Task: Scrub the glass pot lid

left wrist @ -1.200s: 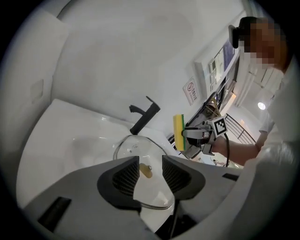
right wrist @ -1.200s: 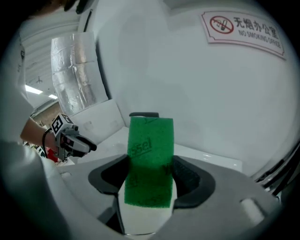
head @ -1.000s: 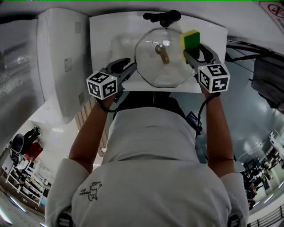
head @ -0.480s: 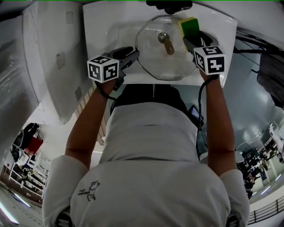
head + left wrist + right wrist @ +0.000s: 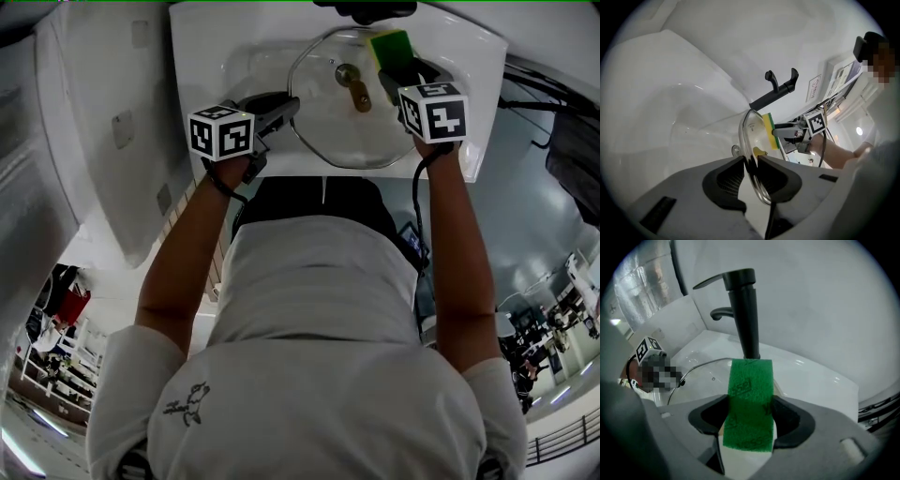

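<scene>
Glass pot lid (image 5: 328, 127) in the white sink (image 5: 211, 66), just near of the black faucet (image 5: 744, 310). At left, left hand-held gripper (image 5: 751, 161): jaws just now closing in, narrowly set, pinching the lid's near-left rim between the pads. At right, right hand-held gripper (image 5: 750, 416): clamped on a green-and-yellow sponge (image 5: 750, 399), poised at the lid's far-right part, contact with the glass uncertain. Step in hand, by the look of it: steadying the lid and bringing the sponge on. Next, probably: press the green face to the glass and rub across, keeping the rim grip firm against slipping.
</scene>
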`<state>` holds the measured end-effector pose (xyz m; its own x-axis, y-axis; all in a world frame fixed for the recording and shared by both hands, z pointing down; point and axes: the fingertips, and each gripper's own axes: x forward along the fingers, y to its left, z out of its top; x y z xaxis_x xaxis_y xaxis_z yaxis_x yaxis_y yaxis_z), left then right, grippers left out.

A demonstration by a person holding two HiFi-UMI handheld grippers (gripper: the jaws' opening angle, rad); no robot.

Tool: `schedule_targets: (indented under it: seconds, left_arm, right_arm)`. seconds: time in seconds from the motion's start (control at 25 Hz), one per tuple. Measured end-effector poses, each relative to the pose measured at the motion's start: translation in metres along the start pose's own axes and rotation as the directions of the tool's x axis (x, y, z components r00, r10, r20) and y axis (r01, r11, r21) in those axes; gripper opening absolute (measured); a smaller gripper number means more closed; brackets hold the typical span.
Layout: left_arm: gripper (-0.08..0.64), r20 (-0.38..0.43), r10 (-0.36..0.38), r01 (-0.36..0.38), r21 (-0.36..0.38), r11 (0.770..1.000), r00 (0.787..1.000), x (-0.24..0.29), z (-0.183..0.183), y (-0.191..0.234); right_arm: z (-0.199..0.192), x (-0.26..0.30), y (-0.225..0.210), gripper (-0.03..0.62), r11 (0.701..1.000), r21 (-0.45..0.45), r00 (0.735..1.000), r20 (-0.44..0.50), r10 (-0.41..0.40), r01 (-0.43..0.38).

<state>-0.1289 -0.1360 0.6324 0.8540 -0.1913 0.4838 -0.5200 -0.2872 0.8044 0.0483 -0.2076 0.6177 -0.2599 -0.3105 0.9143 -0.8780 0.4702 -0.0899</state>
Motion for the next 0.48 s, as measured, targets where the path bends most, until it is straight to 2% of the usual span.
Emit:
schedule_targets:
  seconds: [0.16, 0.28, 0.36, 0.48]
  left_arm:
    - [0.084, 0.001, -0.018, 0.018, -0.021, 1.000, 1.000, 0.001, 0.001, 0.001]
    - [0.081, -0.001, -0.031, 0.031, -0.032, 0.999, 1.000, 0.001, 0.001, 0.000]
    - [0.081, -0.002, -0.033, 0.033, -0.032, 0.999, 0.999, 0.001, 0.002, 0.000]
    - [0.081, -0.001, -0.034, 0.034, -0.035, 0.999, 0.999, 0.001, 0.002, 0.000]
  right_arm:
    - [0.006, 0.011, 0.019, 0.291, 1.000, -0.017, 1.000, -0.015, 0.010, -0.010]
    - [0.010, 0.020, 0.050, 0.291, 0.996, -0.061, 0.998, -0.031, 0.056, -0.058]
    - [0.011, 0.026, 0.080, 0.291, 0.988, -0.112, 0.994, -0.050, 0.101, -0.106]
    - [0.009, 0.029, 0.114, 0.290, 0.965, -0.230, 0.991, -0.069, 0.115, -0.129]
